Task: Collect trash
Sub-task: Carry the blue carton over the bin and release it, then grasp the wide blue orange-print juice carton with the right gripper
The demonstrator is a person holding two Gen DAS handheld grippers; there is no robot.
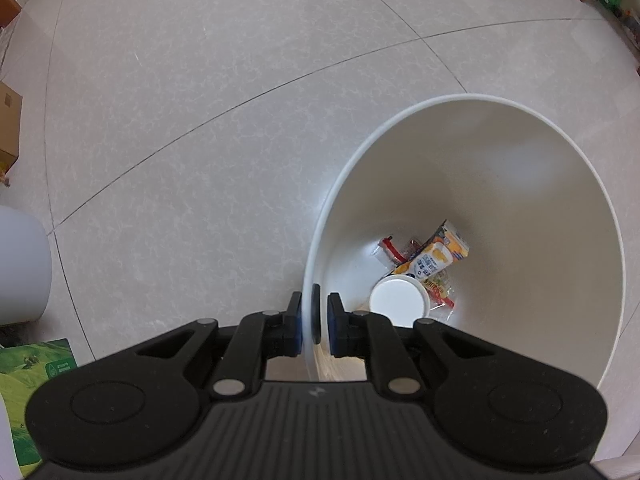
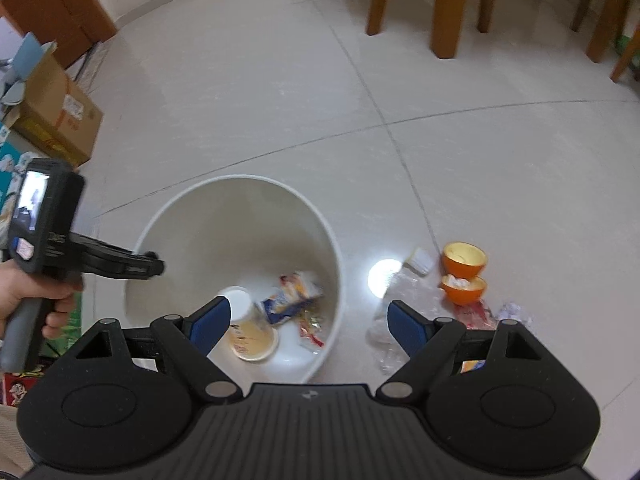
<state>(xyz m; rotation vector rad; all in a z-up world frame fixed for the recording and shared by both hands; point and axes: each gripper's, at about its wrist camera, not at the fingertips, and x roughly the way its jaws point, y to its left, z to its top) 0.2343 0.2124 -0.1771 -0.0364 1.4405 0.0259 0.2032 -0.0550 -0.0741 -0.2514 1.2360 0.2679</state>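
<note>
My left gripper (image 1: 314,316) is closed tight on the rim of the white bin (image 1: 480,98), one pad outside the wall and one inside, at the lower centre of the left wrist view. The bin fills the right half of that frame. At its bottom lie a white-lidded cup (image 1: 398,300), a yellow snack packet (image 1: 434,258) and some clear and red wrappers (image 1: 390,250).

In the right wrist view my right gripper (image 2: 308,326) stands wide open with nothing between its blue pads (image 2: 210,326); it hangs over the bin's right side, near the lower centre of the frame. The cup (image 2: 248,326) lies on its side in the bin just beside the left pad, with the packet (image 2: 290,298) to its right.

At the left edge of that frame my hand (image 2: 28,300) holds the left gripper (image 2: 158,268), whose tip meets the bin rim (image 2: 240,178).

Trash is on the tiled floor (image 2: 280,100) to the right of the bin: a crushed clear plastic bottle (image 2: 396,304) just beside the bin wall, two orange peel halves (image 2: 464,276) further right, a red wrapper (image 2: 478,314) and crumpled paper (image 2: 514,314) below them. Wooden chair legs (image 2: 444,12) stand at the top, a cardboard box (image 2: 60,116) at the upper left.
</note>
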